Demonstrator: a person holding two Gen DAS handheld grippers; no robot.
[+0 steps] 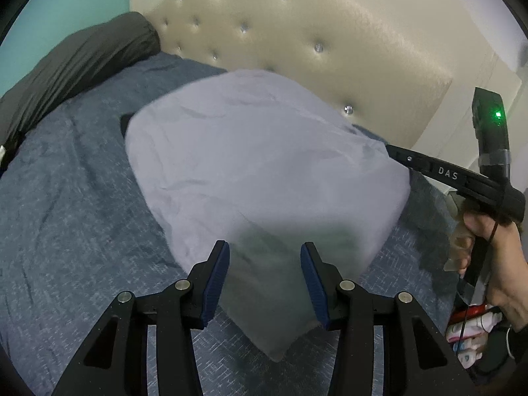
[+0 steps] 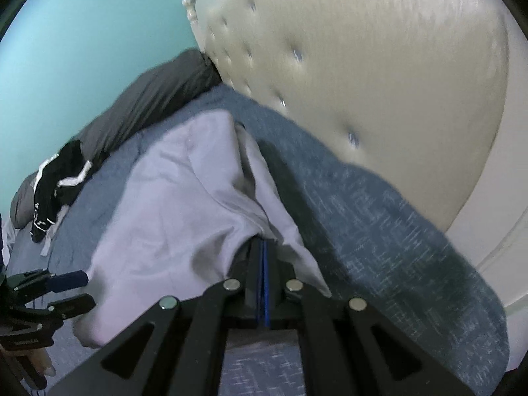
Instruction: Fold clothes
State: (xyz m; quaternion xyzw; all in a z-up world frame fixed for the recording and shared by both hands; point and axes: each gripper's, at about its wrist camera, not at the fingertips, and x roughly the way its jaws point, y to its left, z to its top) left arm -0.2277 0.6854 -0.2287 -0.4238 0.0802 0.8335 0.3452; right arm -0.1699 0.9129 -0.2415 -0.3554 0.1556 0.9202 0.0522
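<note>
Mid-fold: right tongs (image 2: 264, 283) clamped on lavender garment (image 1: 264, 151) edge, left tongs (image 1: 265, 283) apart, a corner between them unpinched. Next: close left, carry fold across bed (image 1: 66, 214).

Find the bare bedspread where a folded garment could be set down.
Free: blue bedspread between the pale lilac garment and dark grey pillow. Crowded: the black white-striped clothing beside that pillow, and the strip along the cream tufted headboard.
</note>
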